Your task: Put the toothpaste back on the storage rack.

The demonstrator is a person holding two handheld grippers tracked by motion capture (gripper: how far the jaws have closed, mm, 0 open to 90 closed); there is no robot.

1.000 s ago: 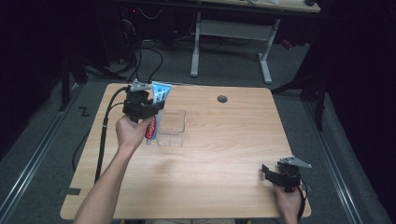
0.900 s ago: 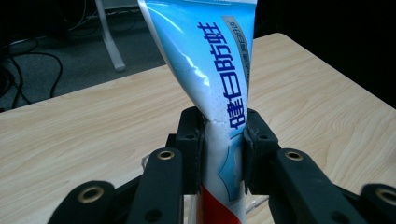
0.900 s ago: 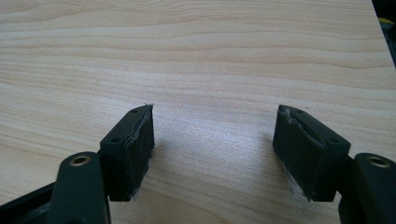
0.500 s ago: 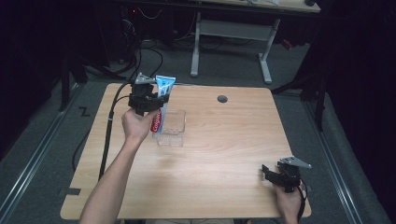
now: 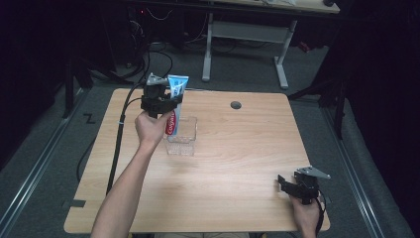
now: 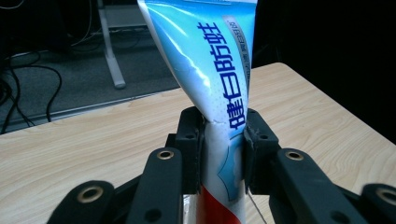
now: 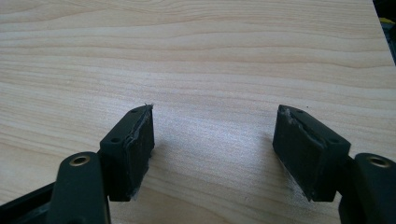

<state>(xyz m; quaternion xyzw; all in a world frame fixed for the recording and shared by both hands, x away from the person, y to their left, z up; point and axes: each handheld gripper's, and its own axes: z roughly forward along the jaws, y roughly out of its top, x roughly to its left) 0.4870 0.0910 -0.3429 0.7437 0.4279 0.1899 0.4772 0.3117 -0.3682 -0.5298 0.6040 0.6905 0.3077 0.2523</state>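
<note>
A blue, white and red toothpaste tube (image 5: 174,101) stands upright in the grip of my left gripper (image 5: 166,103), held above the far left of the wooden table (image 5: 237,163). In the left gripper view both pads press the toothpaste tube (image 6: 219,79) at its middle, and my left gripper (image 6: 223,154) is shut on it. The tube's red lower end hangs over a clear plastic box (image 5: 181,136). Whether it touches the box I cannot tell. Near the table's front right corner my right gripper (image 5: 292,182) rests low. In its own view my right gripper (image 7: 212,149) is open with bare wood between the pads.
A round cable hole (image 5: 236,105) lies at the table's far middle. The left gripper's black cable (image 5: 118,144) trails off the left edge. A white desk frame (image 5: 247,34) stands on the floor behind the table. Bare wood spans the middle and right.
The left hand has carried the toothpaste tube to the right, from beside the clear box to over its far left part. The right gripper has stayed put.
</note>
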